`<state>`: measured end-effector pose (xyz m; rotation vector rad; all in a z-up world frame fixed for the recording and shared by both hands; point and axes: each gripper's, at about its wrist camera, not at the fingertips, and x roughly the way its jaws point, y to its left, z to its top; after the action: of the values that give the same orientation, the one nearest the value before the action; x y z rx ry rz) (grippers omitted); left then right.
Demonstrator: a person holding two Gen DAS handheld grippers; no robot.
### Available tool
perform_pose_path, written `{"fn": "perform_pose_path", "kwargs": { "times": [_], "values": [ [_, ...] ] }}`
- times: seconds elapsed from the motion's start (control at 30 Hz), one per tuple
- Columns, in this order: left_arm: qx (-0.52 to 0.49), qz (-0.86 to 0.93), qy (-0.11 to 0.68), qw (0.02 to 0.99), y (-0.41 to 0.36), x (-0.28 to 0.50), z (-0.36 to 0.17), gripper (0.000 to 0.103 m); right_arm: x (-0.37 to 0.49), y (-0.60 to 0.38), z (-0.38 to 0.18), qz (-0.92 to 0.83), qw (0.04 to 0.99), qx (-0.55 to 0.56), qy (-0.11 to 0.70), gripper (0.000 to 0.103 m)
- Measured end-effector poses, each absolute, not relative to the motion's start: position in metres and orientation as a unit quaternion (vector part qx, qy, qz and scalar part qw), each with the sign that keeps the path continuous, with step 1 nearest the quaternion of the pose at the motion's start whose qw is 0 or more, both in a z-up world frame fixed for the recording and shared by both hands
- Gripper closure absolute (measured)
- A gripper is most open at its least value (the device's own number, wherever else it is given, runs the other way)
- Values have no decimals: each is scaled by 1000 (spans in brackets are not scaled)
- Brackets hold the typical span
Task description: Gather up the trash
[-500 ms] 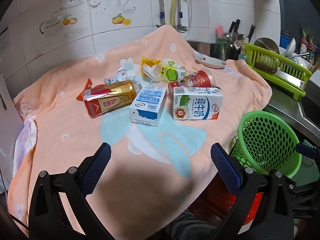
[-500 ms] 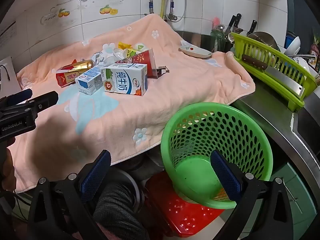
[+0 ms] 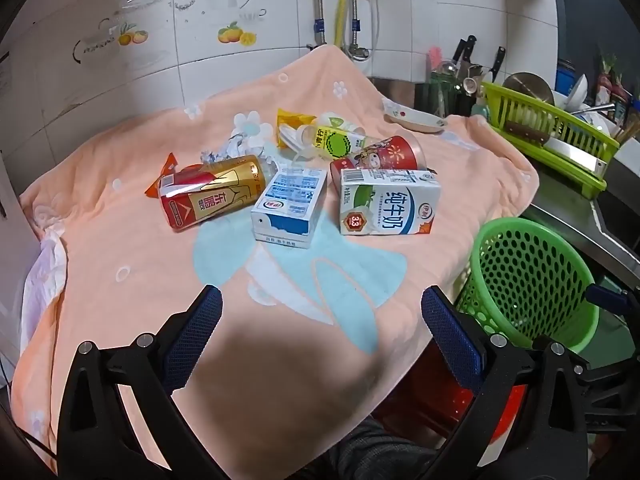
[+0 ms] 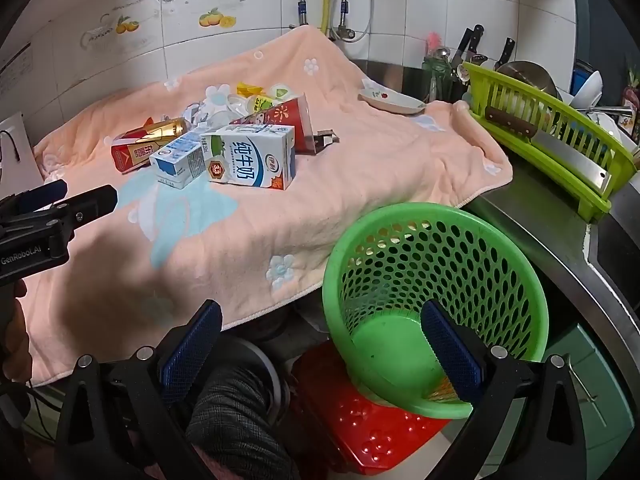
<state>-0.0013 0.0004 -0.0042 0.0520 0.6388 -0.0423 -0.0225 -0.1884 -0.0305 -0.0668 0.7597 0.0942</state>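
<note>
Peach towel [image 3: 120, 264]: covers the counter and fills the middle of both views; all the trash lies on it.
Trash: gold can [image 3: 212, 196], blue carton [image 3: 290, 208] and milk carton [image 3: 386, 208] in a row at frame centre in the left view; red cup [image 3: 380, 156], green-label bottle [image 3: 336, 140] and yellow wrapper [image 3: 292, 120] behind them.
Bin: green basket [image 4: 432, 280] at lower right, off the towel's edge, on a red stool [image 4: 360, 428].
Left gripper [image 3: 320, 328]: jaws spread wide, nothing between them, low over the towel's near edge, well short of the cartons.
Right gripper [image 4: 320, 336]: jaws released, empty, above the basket's near rim.
Change: almost none from half a second ago; both views hold the same framing, so no grasp has begun and every item is left to collect.
Left view only: can's full label and the wrapper behind the bottle.
Right view only: basket floor, bare but for a scrap at the near wall; a small metal clip [image 4: 324, 138] beside the cup; the left gripper seen side-on at left edge.
</note>
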Motion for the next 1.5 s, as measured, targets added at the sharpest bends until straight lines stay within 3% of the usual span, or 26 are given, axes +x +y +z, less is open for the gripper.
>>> {"fn": "perform_pose_path", "kwargs": {
  "times": [1.5],
  "values": [
    [17, -15, 277, 961, 7, -2, 18, 5, -15, -182, -6, 51, 941, -36, 333, 7]
  ]
}}
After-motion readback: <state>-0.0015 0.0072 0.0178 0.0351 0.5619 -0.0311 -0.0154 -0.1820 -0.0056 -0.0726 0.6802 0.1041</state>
